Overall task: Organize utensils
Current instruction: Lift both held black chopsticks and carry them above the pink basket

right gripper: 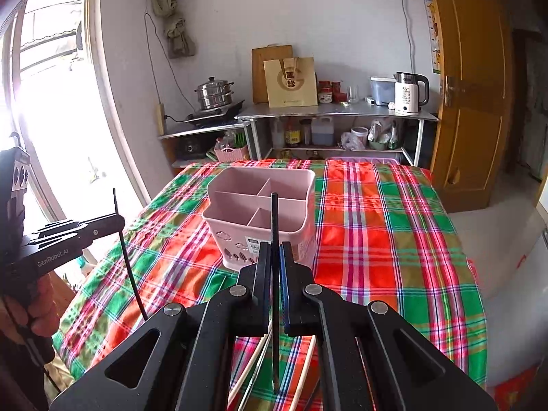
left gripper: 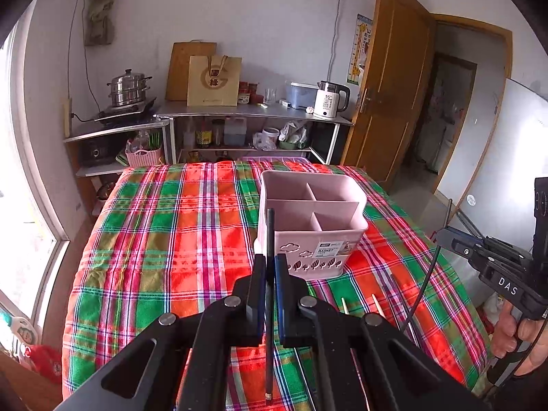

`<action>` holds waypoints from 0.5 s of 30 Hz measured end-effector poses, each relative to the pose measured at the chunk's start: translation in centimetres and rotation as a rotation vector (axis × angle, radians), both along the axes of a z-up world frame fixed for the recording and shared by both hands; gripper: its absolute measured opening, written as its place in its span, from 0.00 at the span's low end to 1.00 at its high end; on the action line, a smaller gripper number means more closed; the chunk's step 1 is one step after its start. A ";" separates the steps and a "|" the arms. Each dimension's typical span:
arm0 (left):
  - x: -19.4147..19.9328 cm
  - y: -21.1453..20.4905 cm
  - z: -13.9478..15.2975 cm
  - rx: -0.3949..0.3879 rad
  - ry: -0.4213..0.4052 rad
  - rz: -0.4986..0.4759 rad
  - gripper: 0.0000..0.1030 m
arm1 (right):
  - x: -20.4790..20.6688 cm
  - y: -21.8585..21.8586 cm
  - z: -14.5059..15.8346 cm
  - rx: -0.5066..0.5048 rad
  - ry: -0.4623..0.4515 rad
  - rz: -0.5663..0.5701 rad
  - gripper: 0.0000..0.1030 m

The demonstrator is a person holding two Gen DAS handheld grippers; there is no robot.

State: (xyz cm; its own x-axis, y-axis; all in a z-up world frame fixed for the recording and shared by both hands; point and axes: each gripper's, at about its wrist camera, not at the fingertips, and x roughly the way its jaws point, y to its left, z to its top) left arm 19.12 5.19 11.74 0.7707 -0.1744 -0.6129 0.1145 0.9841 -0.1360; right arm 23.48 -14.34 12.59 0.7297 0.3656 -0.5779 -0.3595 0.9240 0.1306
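We see the pink divided basket [left gripper: 310, 224] standing empty mid-table. Our left gripper [left gripper: 270, 267] pinches one black chopstick [left gripper: 270, 236]; our right gripper [right gripper: 275, 257] pinches another [right gripper: 274, 219]. They look light, stiff and slick, best gripped mid-shaft. Only the right view shows white chopsticks [right gripper: 251, 373] lying underneath.

We see bright daylight from a blown-out window [right gripper: 51, 109], a sharp, evenly lit tablecloth [left gripper: 191, 226], and fisheye bending with dark corners.
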 end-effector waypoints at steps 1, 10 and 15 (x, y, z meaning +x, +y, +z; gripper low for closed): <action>-0.2 0.1 0.1 -0.003 0.001 0.001 0.04 | -0.2 -0.1 0.1 0.002 -0.004 0.002 0.05; -1.2 0.2 1.1 -0.005 -0.015 -0.005 0.04 | -1.8 -0.5 1.3 0.005 -0.042 0.022 0.05; -0.9 -0.1 2.1 -0.005 -0.022 -0.018 0.04 | -2.0 -0.6 2.0 0.003 -0.058 0.025 0.05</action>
